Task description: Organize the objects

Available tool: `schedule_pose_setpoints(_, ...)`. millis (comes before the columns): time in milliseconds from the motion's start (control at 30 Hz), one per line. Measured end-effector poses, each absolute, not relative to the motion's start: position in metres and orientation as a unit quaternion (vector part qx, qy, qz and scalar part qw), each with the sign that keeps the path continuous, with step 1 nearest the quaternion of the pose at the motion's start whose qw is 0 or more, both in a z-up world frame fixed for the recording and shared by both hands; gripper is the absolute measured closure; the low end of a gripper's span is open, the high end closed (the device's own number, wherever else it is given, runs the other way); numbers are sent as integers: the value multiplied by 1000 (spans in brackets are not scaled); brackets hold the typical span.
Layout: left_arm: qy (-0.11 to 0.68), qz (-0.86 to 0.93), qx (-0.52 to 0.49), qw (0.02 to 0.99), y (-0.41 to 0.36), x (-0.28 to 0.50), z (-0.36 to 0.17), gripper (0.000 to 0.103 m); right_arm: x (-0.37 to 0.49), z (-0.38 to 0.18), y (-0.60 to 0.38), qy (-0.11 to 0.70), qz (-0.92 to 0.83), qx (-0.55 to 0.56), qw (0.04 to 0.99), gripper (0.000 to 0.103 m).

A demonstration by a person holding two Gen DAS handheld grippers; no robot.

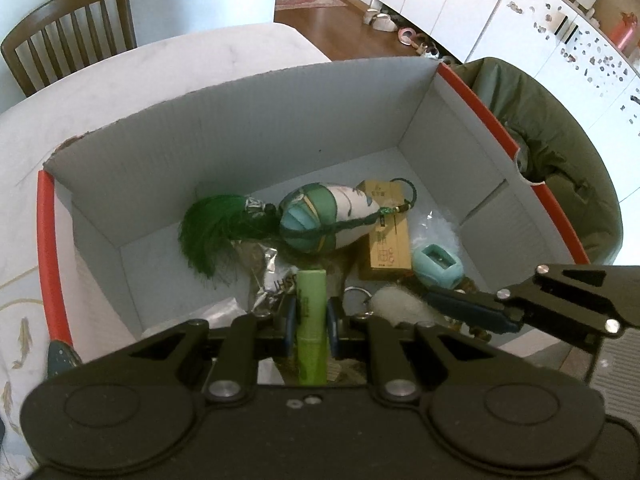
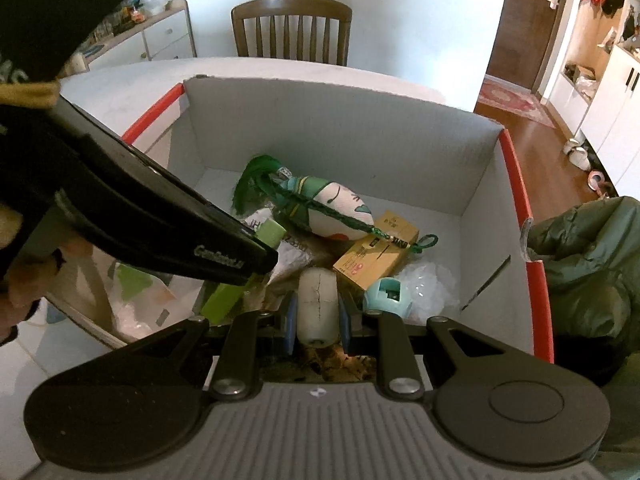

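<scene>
both wrist views close, sharing the box (image 1: pixel 248 120)

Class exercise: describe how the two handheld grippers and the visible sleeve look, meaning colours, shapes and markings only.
Both grippers are black, with scissor-like linkage arms, silver pivot bolts and blue finger pads. The left gripper has round raised discs on its body and pale lettering on its side. The right gripper has a grey ribbed top. A sleeve shows black with a mustard cuff.

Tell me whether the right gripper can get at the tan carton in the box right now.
Probably not yet: the right gripper is shut on a white fuzzy roll. The tan carton lies just beyond, its top partly crossed by the pouch's green cord.
</scene>
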State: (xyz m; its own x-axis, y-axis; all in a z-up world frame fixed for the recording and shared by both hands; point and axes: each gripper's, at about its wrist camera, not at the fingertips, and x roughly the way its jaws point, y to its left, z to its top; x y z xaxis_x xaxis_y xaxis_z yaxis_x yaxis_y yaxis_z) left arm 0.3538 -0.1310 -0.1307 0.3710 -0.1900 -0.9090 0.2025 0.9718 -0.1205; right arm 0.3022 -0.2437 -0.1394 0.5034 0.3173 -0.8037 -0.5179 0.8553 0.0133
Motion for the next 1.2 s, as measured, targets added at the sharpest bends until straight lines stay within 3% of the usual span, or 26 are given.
schedule_pose_setpoints(100,544,-119,9,830,-132,353,-130,89,297,-133,-246,423,247,-117,864,82)
schedule_pose_setpoints(400,525,-115,13,843,-132,339,-120,72,290,-121,-261,407,248,-85,875,81)
schedule_pose_setpoints(1200,408,-137,-17,903,-92,257,-33,65,239,-63,-267,357,210,9,910,79)
